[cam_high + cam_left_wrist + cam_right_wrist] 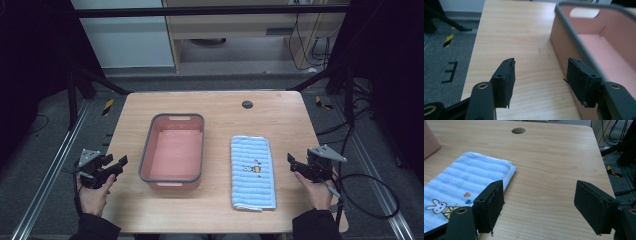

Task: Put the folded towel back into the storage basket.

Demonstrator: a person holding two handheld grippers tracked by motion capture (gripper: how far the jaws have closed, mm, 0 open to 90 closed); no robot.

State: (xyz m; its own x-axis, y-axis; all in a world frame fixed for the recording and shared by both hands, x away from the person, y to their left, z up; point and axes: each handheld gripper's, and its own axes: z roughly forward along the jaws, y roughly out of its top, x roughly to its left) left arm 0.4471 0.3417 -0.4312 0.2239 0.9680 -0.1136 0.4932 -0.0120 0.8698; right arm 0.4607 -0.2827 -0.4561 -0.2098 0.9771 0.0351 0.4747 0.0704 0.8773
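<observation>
A pink basin with a grey rim (173, 149) stands left of the middle of the wooden table (220, 107). To its right lies a folded blue striped towel (252, 170) with a small cartoon print. My left gripper (114, 165) hovers at the table's left edge, open, a little left of the basin (596, 47), nothing between its jaws. My right gripper (294, 163) is held at the right edge, open and empty, just right of the towel (466, 183). In the left gripper view its own gripper (540, 75) points along the basin's side. The right gripper (540, 202) hangs over bare wood.
A round cable hole (247, 104) sits near the table's far edge, and also shows in the right gripper view as cable hole (518, 130). Black frame legs and cables stand on the grey floor at both sides. Bare wood lies between towel and right edge.
</observation>
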